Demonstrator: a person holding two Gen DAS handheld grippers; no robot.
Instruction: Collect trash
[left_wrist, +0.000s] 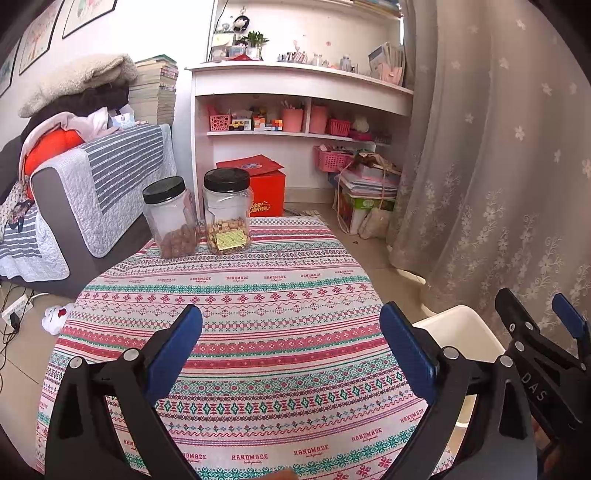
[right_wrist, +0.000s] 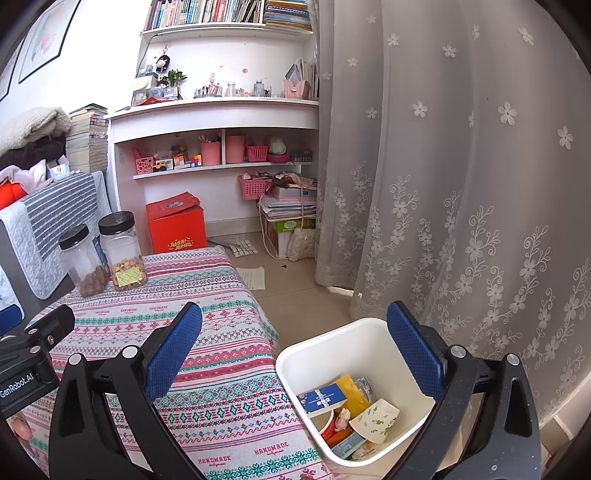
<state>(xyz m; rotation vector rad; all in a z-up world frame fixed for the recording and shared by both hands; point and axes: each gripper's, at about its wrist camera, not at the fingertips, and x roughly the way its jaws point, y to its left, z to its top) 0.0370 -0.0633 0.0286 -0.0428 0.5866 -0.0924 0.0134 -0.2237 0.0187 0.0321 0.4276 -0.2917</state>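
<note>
Both grippers, left gripper (left_wrist: 291, 343) and right gripper (right_wrist: 295, 343), gape empty; trash (right_wrist: 347, 413) in the white bin (right_wrist: 317, 332) at five o'clock looks light, crushable paper, best pinched at edges.

1. The left gripper (left_wrist: 291, 332) and right gripper (right_wrist: 295, 328) are black with textured blue finger pads.
2. Under the left gripper, the tablecloth (left_wrist: 236, 295) has pink, teal and white bands of knit-style motifs.
3. Below the right gripper, the bin (right_wrist: 332, 343) is plain white; inside it lie a blue packet (right_wrist: 321, 398), a yellow wrapper (right_wrist: 351, 391) and a white cup with green print (right_wrist: 375, 419).
4. Ahead of both grippers, two clear jars (left_wrist: 227, 210) have black lids.
5. Beyond them, the box (right_wrist: 176, 225) is red.
6. To the right, the curtain (right_wrist: 461, 184) is grey-beige with white embroidered flowers.
</note>
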